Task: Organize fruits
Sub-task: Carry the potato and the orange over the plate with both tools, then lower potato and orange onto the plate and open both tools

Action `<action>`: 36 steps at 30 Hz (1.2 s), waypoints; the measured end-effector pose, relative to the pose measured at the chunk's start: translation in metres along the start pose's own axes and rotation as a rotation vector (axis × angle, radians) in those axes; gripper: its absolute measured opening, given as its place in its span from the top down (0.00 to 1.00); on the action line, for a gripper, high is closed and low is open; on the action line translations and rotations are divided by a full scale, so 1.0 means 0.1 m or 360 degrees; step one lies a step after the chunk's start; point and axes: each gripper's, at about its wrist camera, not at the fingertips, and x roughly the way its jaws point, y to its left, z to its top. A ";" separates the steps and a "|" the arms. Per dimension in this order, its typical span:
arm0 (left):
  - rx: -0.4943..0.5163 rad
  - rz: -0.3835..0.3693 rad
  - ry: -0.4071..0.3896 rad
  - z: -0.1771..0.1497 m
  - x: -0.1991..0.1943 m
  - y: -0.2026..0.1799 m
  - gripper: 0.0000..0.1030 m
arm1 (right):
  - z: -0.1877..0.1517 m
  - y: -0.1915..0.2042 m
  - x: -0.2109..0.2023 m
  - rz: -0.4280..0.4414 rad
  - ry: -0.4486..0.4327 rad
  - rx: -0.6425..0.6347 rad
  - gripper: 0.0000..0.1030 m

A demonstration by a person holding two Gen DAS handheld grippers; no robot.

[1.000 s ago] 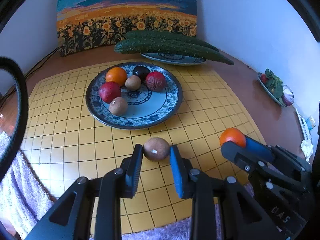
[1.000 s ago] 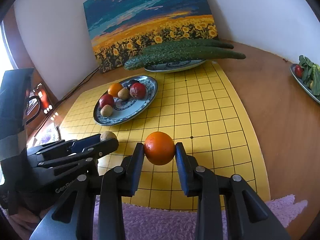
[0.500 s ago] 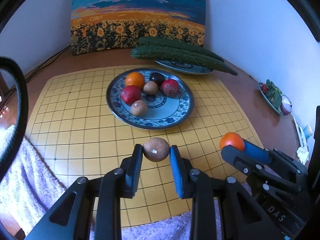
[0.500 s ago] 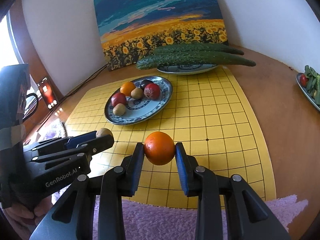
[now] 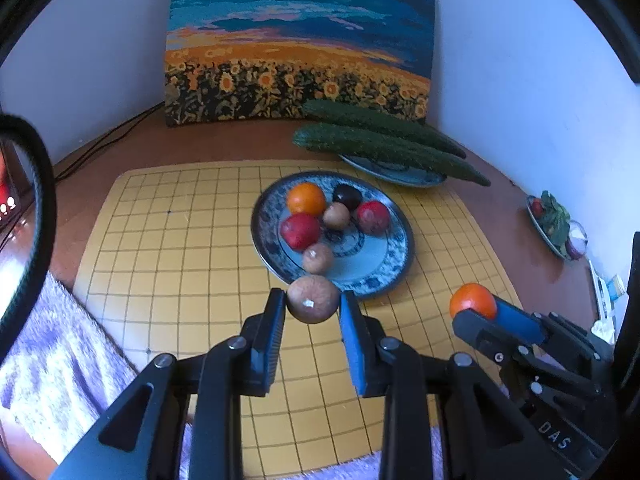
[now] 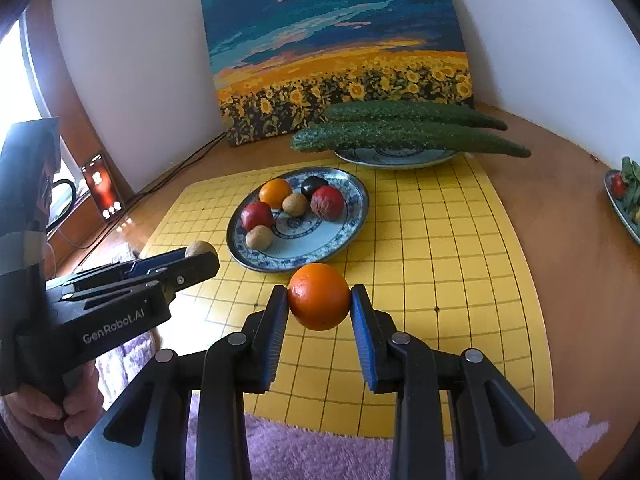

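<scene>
Brown kiwi (image 5: 312,299) clamped in left gripper (image 5: 312,322), orange (image 6: 319,296) pinched in right gripper (image 6: 319,316), both held above yellow grid mat (image 6: 460,264) near fruit plate (image 6: 352,216). Best placement: lower onto bare plate area, release gently, avoid rolling.

Two grippers: left gripper (image 5: 313,312), right gripper (image 6: 319,300). Two oranges: one at centre frame (image 6: 319,296), one on the blue-patterned plate (image 6: 348,236). Three brown fruits (image 5: 313,299), two red (image 5: 300,231), one dark (image 5: 347,197). Two cucumbers (image 5: 384,148), upper right. One sunflower painting (image 5: 300,44).
</scene>
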 end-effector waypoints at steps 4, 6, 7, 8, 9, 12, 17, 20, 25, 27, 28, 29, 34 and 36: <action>-0.0001 0.0018 -0.0017 0.12 0.03 0.06 0.72 | 0.09 0.03 0.05 0.0008 0.0001 -0.0016 0.68; -0.0002 0.0027 -0.0021 0.18 0.05 0.08 0.72 | 0.14 0.04 0.08 0.0011 0.0001 -0.0021 0.68; -0.0004 0.0029 -0.0020 0.21 0.08 0.09 0.72 | 0.16 0.05 0.10 0.0012 -0.0001 -0.0020 0.68; -0.0008 0.0030 -0.0018 0.25 0.10 0.10 0.72 | 0.18 0.06 0.11 0.0015 -0.0004 -0.0020 0.68; -0.0013 0.0027 -0.0012 0.29 0.13 0.11 0.72 | 0.20 0.07 0.12 0.0017 -0.0006 -0.0021 0.68; -0.0015 0.0021 -0.0003 0.37 0.21 0.13 0.72 | 0.26 0.09 0.17 0.0022 -0.0011 -0.0032 0.68; -0.0003 0.0029 0.0006 0.49 0.36 0.15 0.72 | 0.34 0.10 0.28 0.0012 -0.0007 -0.0035 0.68; -0.0029 0.0028 0.0018 0.57 0.45 0.20 0.72 | 0.36 0.10 0.38 -0.0006 0.0005 -0.0031 0.68; -0.0053 0.0029 0.0051 0.66 0.60 0.27 0.72 | 0.36 0.12 0.54 -0.0009 0.0034 -0.0046 0.68; -0.0059 0.0016 0.0068 0.67 0.66 0.28 0.72 | 0.36 0.13 0.59 -0.0009 0.0048 -0.0052 0.68; -0.0058 0.0016 0.0075 0.67 0.68 0.28 0.72 | 0.36 0.13 0.61 -0.0009 0.0053 -0.0053 0.68; -0.0057 0.0013 0.0084 0.66 0.70 0.27 0.72 | 0.36 0.13 0.64 -0.0009 0.0058 -0.0056 0.68; -0.0054 -0.0013 0.0082 0.67 0.75 0.28 0.72 | 0.37 0.11 0.73 -0.0022 0.0080 -0.0056 0.68; -0.0049 -0.0025 0.0082 0.69 0.77 0.28 0.72 | 0.38 0.11 0.76 -0.0022 0.0088 -0.0053 0.68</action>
